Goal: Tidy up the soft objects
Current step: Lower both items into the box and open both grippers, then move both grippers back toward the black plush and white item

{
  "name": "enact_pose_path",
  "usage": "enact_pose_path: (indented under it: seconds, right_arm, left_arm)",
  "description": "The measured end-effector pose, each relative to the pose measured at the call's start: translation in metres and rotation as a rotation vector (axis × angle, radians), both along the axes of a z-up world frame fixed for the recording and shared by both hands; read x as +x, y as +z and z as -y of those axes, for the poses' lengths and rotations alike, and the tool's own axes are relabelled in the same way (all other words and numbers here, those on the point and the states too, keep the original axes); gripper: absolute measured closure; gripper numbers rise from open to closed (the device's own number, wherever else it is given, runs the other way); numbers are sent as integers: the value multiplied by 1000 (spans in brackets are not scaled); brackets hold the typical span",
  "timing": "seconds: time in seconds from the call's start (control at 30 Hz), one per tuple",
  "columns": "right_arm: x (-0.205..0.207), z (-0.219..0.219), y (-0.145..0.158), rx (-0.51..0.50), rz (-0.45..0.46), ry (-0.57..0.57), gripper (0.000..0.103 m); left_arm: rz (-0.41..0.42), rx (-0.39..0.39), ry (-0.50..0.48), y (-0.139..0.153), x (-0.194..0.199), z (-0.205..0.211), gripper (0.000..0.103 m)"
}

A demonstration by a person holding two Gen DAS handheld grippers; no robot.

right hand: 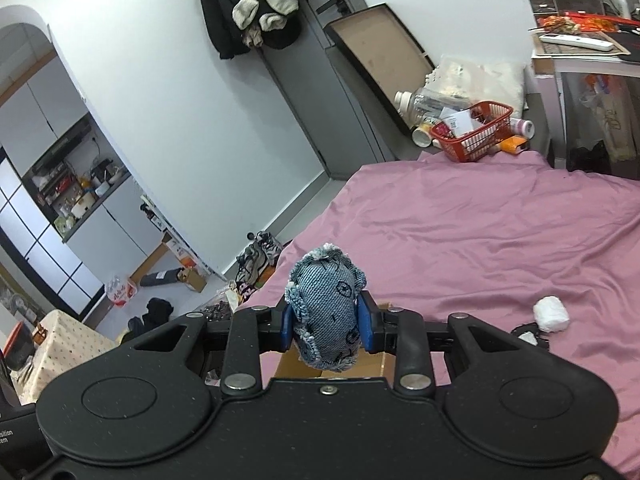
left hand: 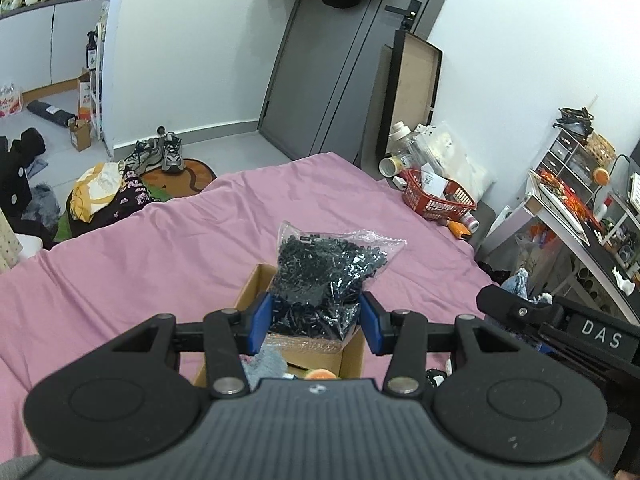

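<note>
My left gripper (left hand: 316,322) is shut on a clear plastic bag of small black parts (left hand: 328,276), held just above an open cardboard box (left hand: 256,284) on the pink bed sheet (left hand: 140,264). Inside the box show a grey-blue cloth (left hand: 266,364) and something orange (left hand: 320,374). My right gripper (right hand: 326,326) is shut on a stuffed blue denim pouch with frayed edges (right hand: 326,312), above the same box (right hand: 372,364). A white rolled soft object (right hand: 551,314) lies on the sheet (right hand: 480,240) to the right, beside a black one (right hand: 528,334). The right gripper's body (left hand: 560,320) shows in the left wrist view.
A red basket (left hand: 438,196) with papers and bottles stands at the bed's far corner. A desk with drawers (left hand: 580,200) flanks the right side. Shoes (left hand: 164,154), bags and clothes litter the floor left of the bed. A grey door (left hand: 320,80) stands behind.
</note>
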State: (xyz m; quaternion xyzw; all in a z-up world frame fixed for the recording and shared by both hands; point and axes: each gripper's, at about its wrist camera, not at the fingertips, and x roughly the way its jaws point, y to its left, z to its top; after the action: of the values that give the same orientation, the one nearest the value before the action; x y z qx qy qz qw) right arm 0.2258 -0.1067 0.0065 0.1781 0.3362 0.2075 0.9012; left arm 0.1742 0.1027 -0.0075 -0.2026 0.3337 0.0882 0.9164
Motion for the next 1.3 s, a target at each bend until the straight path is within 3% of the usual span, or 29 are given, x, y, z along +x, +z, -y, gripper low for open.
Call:
enact_pose_path:
  seconds: [0.4, 0.9, 1.0, 1.1, 1.17, 1.3]
  right_arm:
    - [25, -32, -9, -44, -57, 43, 80]
    - [28, -19, -33, -73, -183, 25, 79]
    - [26, -10, -38, -88, -196, 8, 78]
    - [24, 2, -39, -94, -203, -16, 69]
    - [22, 12, -37, -84, -199, -33, 50]
    - [19, 30, -33, -75, -191, -61, 33]
  left_arm:
    - [-54, -57, 0, -22, 29, -28, 57]
    - [-155, -101, -29, -62, 61, -24, 56]
    - [-166, -99, -79, -68, 66, -14, 54]
    - [-200, -81, -84, -67, 70, -7, 46]
    - [-194, -71, -72, -65, 68, -7, 42]
    - [-195, -65, -43, -60, 63, -7, 37]
